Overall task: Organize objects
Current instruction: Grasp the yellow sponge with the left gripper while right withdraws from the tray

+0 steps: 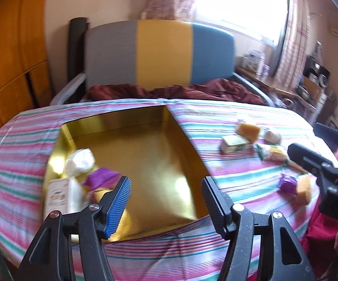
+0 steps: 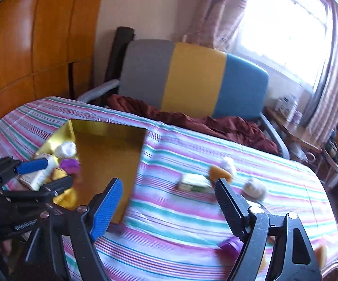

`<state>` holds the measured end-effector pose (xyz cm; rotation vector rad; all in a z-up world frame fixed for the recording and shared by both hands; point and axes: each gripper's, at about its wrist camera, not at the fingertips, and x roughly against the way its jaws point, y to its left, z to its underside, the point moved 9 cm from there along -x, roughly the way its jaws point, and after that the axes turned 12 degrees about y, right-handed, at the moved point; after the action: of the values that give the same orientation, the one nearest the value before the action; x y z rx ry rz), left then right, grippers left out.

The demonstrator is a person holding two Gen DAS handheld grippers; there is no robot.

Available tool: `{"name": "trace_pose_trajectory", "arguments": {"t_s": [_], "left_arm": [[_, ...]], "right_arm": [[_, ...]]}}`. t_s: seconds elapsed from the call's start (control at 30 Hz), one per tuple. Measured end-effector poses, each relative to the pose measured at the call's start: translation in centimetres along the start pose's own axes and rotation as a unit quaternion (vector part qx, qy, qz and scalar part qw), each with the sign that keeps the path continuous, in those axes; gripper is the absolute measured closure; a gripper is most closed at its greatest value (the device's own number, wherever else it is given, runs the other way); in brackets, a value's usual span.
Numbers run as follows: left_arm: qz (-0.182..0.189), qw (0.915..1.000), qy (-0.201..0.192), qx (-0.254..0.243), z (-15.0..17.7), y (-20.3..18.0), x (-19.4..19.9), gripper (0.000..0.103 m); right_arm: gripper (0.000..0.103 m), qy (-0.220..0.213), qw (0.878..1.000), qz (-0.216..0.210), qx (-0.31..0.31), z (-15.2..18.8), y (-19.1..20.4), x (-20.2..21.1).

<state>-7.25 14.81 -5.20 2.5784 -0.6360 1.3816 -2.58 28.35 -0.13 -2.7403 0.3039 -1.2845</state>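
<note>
Several packets already lie in my gold box [image 1: 145, 154], both jaws spread empty, so I judge I'm between pickups: next my right gripper [image 2: 169, 201] must reach the green-white packet [image 2: 193, 182] on the desk [image 2: 180, 222].

On the white packet [image 1: 59, 195] lying in the gold box [image 1: 145, 154] before my left hand-held gripper [image 1: 166, 201] I see red printed characters too blurred to read, and a moulded mark on my other hand-held gripper's [image 1: 309, 161] black body is likewise illegible.
</note>
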Motion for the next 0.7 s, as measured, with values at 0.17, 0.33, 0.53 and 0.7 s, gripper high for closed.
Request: {"name": "trace_pose_trajectory", "arguments": {"t_s": [0.17,0.33,0.53,0.7], "left_arm": [[0.048,0.9968,0.013,-0.063,-0.3,-5.7,-1.3,0.039],[0.106,0.9848,0.039,-0.131,0.4,-12.2,-2.9,0.039],[0.165,0.9641,0.073,-0.195,2.3,-19.8,-4.6,0.039],[0.204,0.9444,0.087,-0.242,3.7,-25.6,-5.0,0.039]], "right_arm": [[0.019,0.038,0.997,0.043,-0.049,2.7,-7.4,-1.4],[0.019,0.068,0.984,0.107,-0.122,5.4,-16.4,-2.3],[0.015,0.103,0.958,0.128,-0.236,9.3,-25.7,-3.9],[0.015,0.116,0.943,0.079,-0.301,11.6,-27.9,-4.7]]}}
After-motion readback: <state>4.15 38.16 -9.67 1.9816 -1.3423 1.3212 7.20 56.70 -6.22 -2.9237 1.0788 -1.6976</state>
